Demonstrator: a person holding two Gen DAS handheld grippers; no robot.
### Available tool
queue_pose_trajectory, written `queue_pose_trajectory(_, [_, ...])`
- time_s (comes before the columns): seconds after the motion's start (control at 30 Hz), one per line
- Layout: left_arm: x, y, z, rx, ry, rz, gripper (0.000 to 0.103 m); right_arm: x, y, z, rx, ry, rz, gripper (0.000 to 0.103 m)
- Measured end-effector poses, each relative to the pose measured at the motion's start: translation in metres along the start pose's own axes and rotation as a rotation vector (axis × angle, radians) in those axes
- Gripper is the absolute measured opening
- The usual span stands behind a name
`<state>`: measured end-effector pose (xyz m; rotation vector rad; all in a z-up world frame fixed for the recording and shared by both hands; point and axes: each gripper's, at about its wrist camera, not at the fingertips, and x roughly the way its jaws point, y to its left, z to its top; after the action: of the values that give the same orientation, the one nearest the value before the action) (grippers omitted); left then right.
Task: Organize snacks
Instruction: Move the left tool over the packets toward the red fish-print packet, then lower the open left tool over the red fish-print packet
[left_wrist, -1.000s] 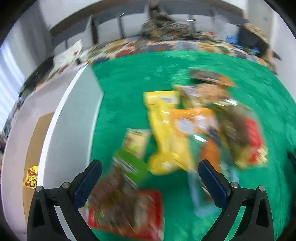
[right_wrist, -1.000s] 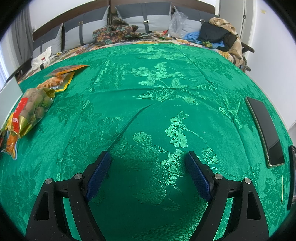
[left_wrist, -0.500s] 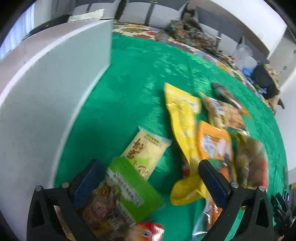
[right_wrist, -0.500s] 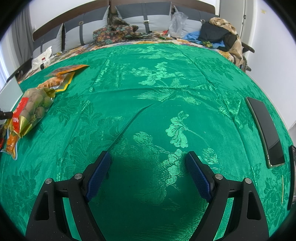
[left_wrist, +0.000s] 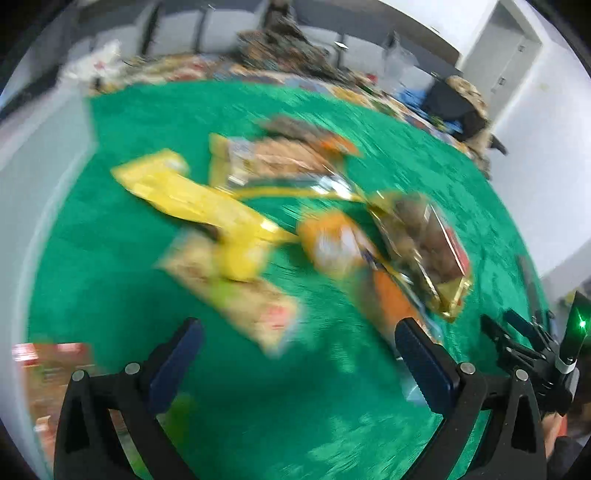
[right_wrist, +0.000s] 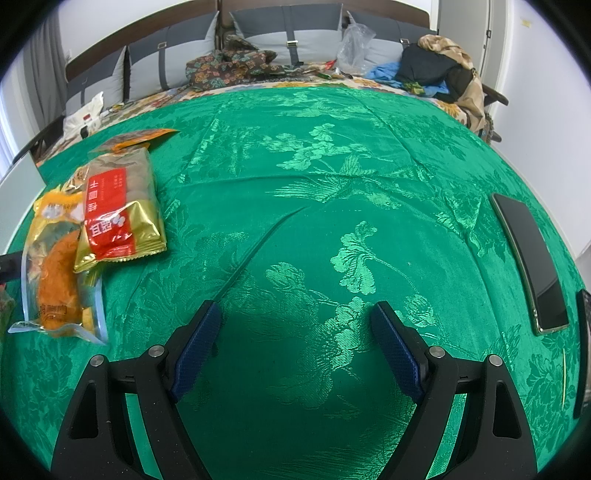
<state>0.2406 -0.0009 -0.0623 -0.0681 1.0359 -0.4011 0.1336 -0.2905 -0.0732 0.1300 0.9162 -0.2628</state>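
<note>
My left claw (left_wrist: 295, 350) hangs wide open and empty over the snack packets (left_wrist: 295, 221) strewn on the green bedspread (right_wrist: 332, 184), choosing one. My right claw (right_wrist: 295, 332) waits, equally open, empty, over bare cloth, clear of the pile.

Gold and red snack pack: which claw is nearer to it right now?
Left. The left claw hovers open near the snack pile; the gold and red snack pack sits just ahead to its right. The right claw is open over bare cloth, the pack far left.
</note>
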Motion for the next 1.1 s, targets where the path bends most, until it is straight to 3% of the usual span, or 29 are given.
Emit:
queue_pose_trajectory(0.1, [-0.033,0.037,-0.002,-0.124,-0.063,0.12,0.102,0.0,0.0,0.0,0.0,0.0,0.0,0.087])
queue_pose_trajectory(0.2, [-0.044,0.075,-0.014,-0.232,-0.069,0.254,0.102,0.0,0.0,0.0,0.0,0.0,0.0,0.087])
queue_pose_trajectory(0.33, [-0.022,0.103,-0.026,-0.327,0.014,0.272,0.103,0.0,0.0,0.0,0.001,0.0,0.001,0.087])
queue_pose_trajectory(0.4, [-0.01,0.099,-0.034,-0.307,0.028,0.303,0.102,0.0,0.0,0.0,0.0,0.0,0.0,0.087])
queue_pose_trajectory(0.5, [-0.007,0.059,-0.042,-0.193,0.015,0.176,0.102,0.0,0.0,0.0,0.0,0.0,0.0,0.087])
queue_pose_trajectory(0.57, [-0.003,0.027,-0.049,-0.081,0.041,0.031,0.102,0.0,0.0,0.0,0.0,0.0,0.0,0.087])
queue_pose_trajectory(0.63, [-0.004,0.001,-0.056,0.006,0.044,-0.009,0.102,0.0,0.0,0.0,0.0,0.0,0.0,0.087])
queue_pose_trajectory(0.73, [-0.023,-0.007,-0.064,-0.002,0.002,-0.07,0.102,0.0,0.0,0.0,0.001,0.0,0.0,0.087])
queue_pose_trajectory(0.83, [-0.056,0.018,-0.065,-0.107,-0.088,-0.07,0.102,0.0,0.0,0.0,0.0,0.0,0.0,0.087])
queue_pose_trajectory(0.93, [-0.074,0.04,-0.071,-0.168,-0.103,-0.021,0.102,0.0,0.0,0.0,0.0,0.0,0.0,0.087])
queue_pose_trajectory(1.0, [-0.073,0.046,-0.08,-0.146,-0.057,-0.016,0.102,0.0,0.0,0.0,0.001,0.0,0.0,0.087])
queue_pose_trajectory(1.1, [-0.06,0.033,-0.084,-0.005,0.02,-0.017,0.102,0.0,0.0,0.0,0.0,0.0,0.0,0.087])
